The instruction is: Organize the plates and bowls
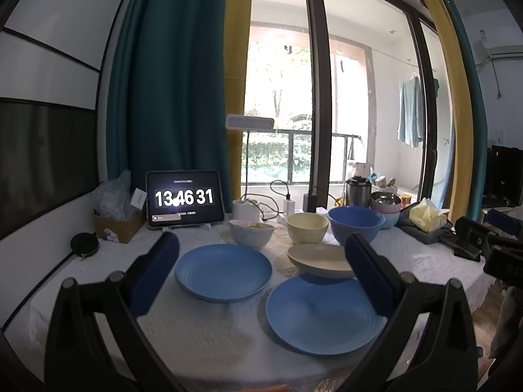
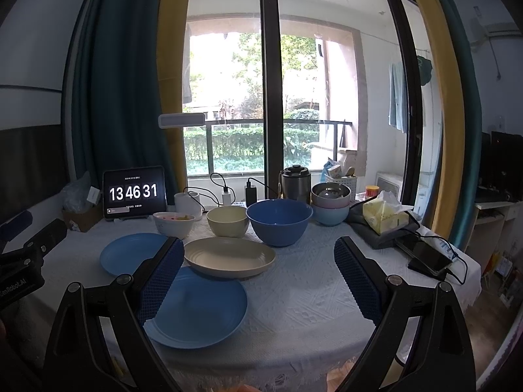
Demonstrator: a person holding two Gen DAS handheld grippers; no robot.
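White textured cloth covers the table (image 1: 212, 336), seen from the left wrist before tall glass doors. Two round, ridged blue plates (image 1: 224, 272) lie flat, and a beige oval plate (image 1: 318, 260) overlaps the nearer one. The left gripper (image 1: 261, 261) is held spread, empty, above them. From the right wrist, a deep blue bowl (image 2: 278, 221) and a cream bowl (image 2: 227, 220) are seen behind the plates. The right gripper (image 2: 259, 266), with ribbed blue pads (image 2: 354, 279), is spread and grips nothing.

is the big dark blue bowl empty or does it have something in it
Empty: the right wrist view looks into the big dark blue bowl and shows only its bare blue inside.
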